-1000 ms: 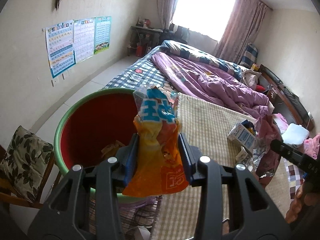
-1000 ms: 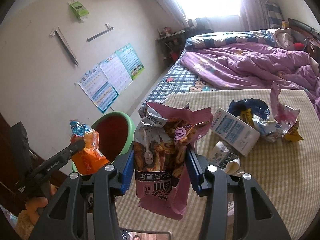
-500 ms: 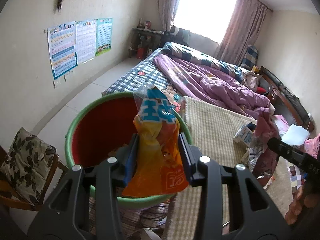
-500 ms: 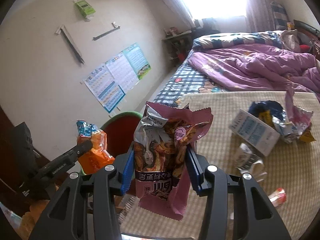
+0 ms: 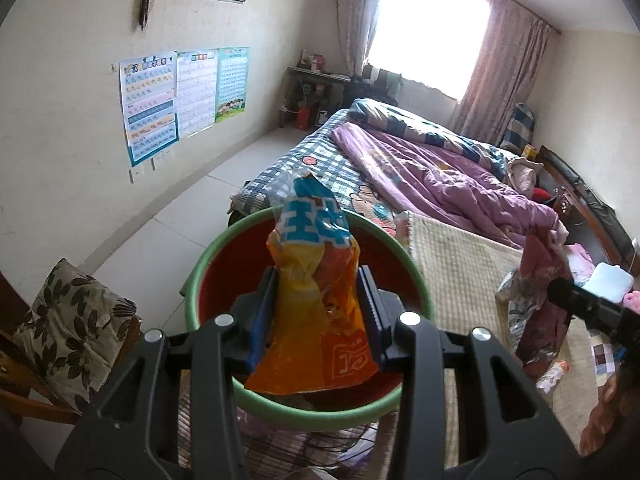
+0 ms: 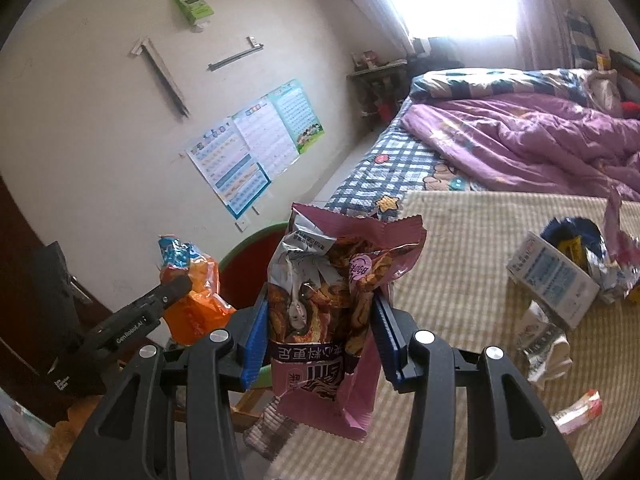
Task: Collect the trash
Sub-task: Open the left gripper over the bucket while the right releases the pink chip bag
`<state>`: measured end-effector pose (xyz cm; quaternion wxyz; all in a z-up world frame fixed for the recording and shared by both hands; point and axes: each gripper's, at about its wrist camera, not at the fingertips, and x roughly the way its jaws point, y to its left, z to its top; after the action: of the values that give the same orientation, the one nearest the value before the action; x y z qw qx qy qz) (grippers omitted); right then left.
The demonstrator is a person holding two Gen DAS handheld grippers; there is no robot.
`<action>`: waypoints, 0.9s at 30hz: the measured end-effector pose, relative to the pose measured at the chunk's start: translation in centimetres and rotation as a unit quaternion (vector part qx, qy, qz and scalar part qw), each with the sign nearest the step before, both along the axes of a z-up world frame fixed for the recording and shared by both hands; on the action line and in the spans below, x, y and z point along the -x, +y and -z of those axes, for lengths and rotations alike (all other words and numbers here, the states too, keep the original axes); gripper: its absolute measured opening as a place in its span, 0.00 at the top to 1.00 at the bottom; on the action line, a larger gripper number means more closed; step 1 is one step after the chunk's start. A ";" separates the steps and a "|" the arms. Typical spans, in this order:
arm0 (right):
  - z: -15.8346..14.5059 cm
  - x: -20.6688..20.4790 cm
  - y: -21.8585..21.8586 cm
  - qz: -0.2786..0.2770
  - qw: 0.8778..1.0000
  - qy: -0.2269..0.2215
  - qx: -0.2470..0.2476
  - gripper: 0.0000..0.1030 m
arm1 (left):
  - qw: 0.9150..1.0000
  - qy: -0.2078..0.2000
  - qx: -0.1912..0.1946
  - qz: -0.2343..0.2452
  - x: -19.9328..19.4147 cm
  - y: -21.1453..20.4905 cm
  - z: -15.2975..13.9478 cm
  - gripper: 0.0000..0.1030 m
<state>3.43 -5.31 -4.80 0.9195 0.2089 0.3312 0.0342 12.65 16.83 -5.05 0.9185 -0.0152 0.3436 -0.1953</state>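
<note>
Over the green-rimmed red bin (image 5: 208,276) the left tool (image 5: 316,312) pinches an orange bag (image 5: 316,340), upright between its blue pads; just beside it, the right tool (image 6: 320,320) pinches a pink bag (image 6: 332,320) near the bed's edge. On the woven mat (image 6: 460,300) a white carton (image 6: 552,280), crumpled wrappers (image 6: 600,256) and a small red packet (image 6: 580,410) lie scattered, well apart from the bin

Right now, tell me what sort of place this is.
Most likely a home bedroom: a bed with a rumpled purple quilt over a blue-and-white checked sheet, a bright curtained window, and colourful children's learning charts taped to the plain wall.
</note>
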 end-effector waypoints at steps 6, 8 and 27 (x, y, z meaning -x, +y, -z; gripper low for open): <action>-1.0 -1.7 1.8 -0.027 1.000 -0.013 0.009 0.56 | 1.000 0.002 -0.006 -0.004 -0.2 0.7 0.4 0.63; -1.4 -2.4 2.5 -0.037 0.999 -0.019 0.012 0.56 | 1.000 0.003 -0.008 -0.005 -0.4 0.8 0.5 0.63; 1.7 -9.0 7.5 -0.100 0.994 0.012 0.042 0.54 | 0.999 0.028 -0.031 -0.018 -2.5 1.6 2.6 0.61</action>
<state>12.40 2.15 -6.54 0.9156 0.1361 0.3622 0.1092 15.20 18.42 -7.68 0.9117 0.0020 0.3749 -0.1677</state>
